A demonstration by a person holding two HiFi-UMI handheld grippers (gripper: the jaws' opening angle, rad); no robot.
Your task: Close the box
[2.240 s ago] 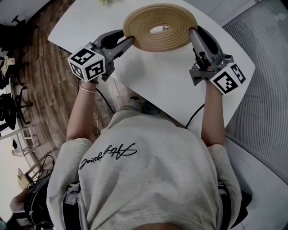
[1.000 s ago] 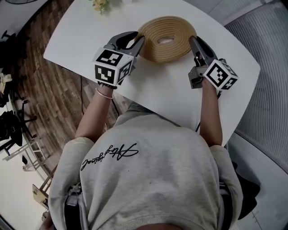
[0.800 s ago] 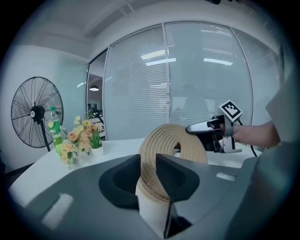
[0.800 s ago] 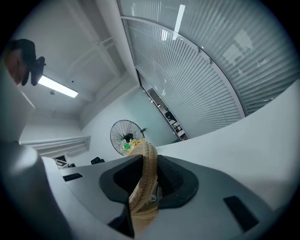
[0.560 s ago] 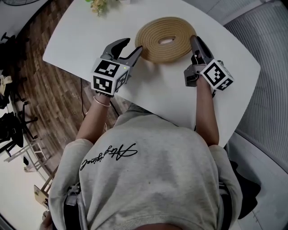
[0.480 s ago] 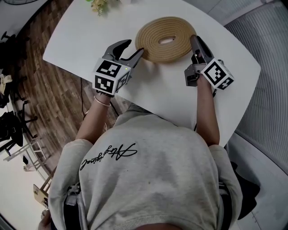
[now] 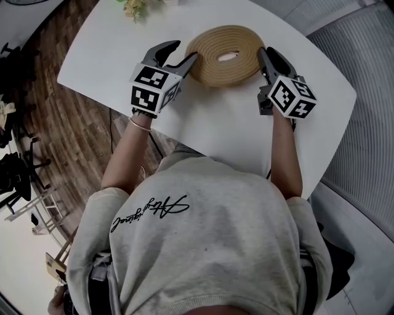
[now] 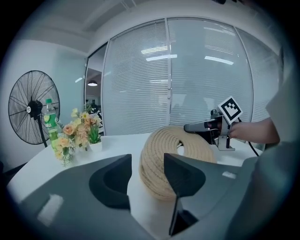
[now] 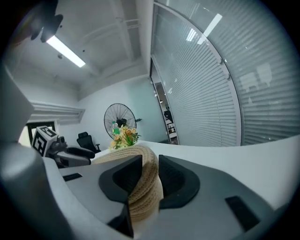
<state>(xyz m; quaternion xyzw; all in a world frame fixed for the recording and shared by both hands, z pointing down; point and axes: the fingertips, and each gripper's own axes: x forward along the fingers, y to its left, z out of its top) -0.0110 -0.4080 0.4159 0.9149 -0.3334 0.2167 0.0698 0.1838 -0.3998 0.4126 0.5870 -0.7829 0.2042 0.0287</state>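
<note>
A round tan woven rope lid (image 7: 209, 61) with a hole in its middle lies on the white table (image 7: 111, 43). My left gripper (image 7: 181, 50) is at its left rim. In the left gripper view the woven lid (image 8: 159, 183) sits between the jaws of my left gripper (image 8: 146, 161), which have just been opening; a gap shows beside the left jaw. My right gripper (image 7: 265, 54) is at the right rim. In the right gripper view my right gripper (image 9: 150, 164) is shut on the lid's rim (image 9: 145, 187), both pads pressing on it.
A small pot of flowers (image 7: 135, 6) stands at the table's far left edge, seen also as flowers (image 8: 70, 140) beside a green bottle (image 8: 49, 124). A standing fan (image 8: 33, 108) is behind them. The table's near edge runs just under both hands.
The left jaws have opened off the lid's rim, which still lies between them. The right gripper has rolled nearer to level while keeping its grip. The lid has settled onto the table.
</note>
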